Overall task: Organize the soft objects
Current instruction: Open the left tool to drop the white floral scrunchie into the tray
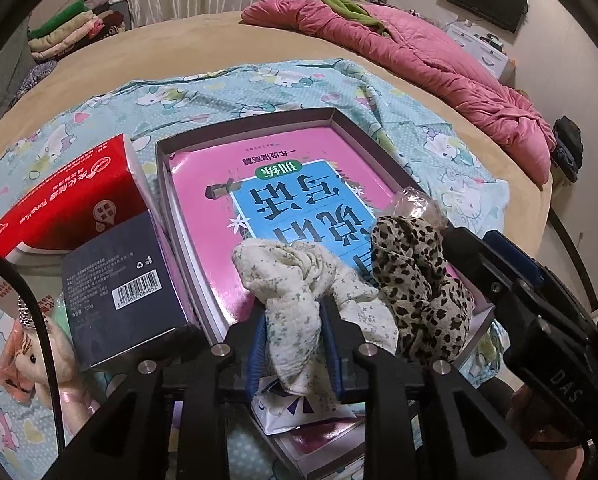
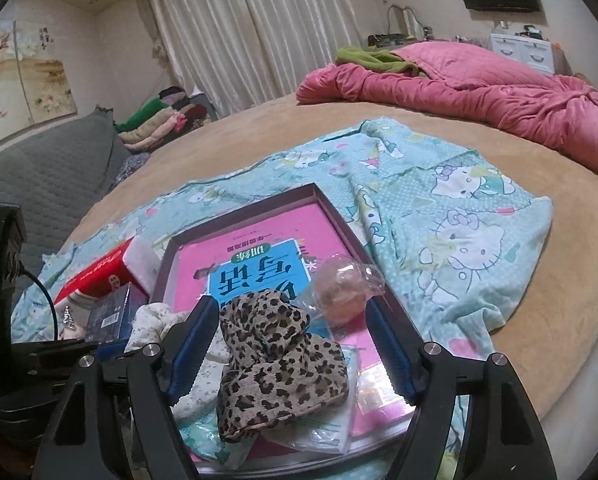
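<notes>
Left gripper [image 1: 295,344]: jaws narrow, cream floral cloth [image 1: 299,280] between them; whether the pads bite or merely flank it can't be told. Right gripper [image 2: 289,344]: jaws wide, straddling the leopard-print cloth [image 2: 275,364] without pressing it. Both cloths lie bunched in the tray [image 1: 161,152], on the pink book [image 1: 219,176].

Risks: the floral cloth slides out if lifted. A right-hand close could snag the clear plastic wrapper [image 2: 345,284] just beside, dragging it along.

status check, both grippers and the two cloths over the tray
Left hand-held gripper astride cream floral cloth, grip loose. Right hand-held gripper open around leopard cloth. Both cloths in tray; clear plastic wrapper alongside.
</notes>
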A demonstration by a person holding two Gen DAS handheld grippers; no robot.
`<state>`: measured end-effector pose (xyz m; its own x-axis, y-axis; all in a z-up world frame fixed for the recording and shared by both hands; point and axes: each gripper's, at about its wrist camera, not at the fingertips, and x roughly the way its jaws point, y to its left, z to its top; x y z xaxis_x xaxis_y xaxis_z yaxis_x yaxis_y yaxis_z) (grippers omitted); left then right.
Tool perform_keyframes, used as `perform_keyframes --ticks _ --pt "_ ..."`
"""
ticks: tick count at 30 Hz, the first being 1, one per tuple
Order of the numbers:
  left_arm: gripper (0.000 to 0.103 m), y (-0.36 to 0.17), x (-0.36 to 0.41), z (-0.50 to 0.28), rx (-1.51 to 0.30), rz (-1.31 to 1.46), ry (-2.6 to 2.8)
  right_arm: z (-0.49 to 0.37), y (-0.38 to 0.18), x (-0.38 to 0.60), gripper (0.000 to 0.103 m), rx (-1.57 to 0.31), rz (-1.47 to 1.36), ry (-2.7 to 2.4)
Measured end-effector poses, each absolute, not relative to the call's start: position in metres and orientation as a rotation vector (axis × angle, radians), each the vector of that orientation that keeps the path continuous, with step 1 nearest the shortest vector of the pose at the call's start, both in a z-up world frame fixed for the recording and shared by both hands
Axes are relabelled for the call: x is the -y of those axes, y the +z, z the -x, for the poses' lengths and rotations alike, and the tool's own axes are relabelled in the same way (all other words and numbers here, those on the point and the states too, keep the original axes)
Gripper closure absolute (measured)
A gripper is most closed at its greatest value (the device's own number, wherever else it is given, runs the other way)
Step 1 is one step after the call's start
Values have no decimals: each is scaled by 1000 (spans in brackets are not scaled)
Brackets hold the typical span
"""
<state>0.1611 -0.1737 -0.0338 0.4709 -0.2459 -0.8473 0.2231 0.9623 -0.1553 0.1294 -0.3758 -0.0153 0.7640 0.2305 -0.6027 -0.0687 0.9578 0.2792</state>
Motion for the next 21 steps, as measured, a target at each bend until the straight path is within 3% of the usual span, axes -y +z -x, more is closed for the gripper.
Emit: perform_keyframes --ticks 14,16,21 --pt "56 -24 164 -156 -1018 32 -273 -127 -16 375 26 -681 -239 161" --pt "50 -21 161 -155 -1011 33 -264 -127 -16 375 26 -678 -237 161" --pt "47 -17 158 -152 -1003 27 -254 -125 -13 373 25 -669 -224 163"
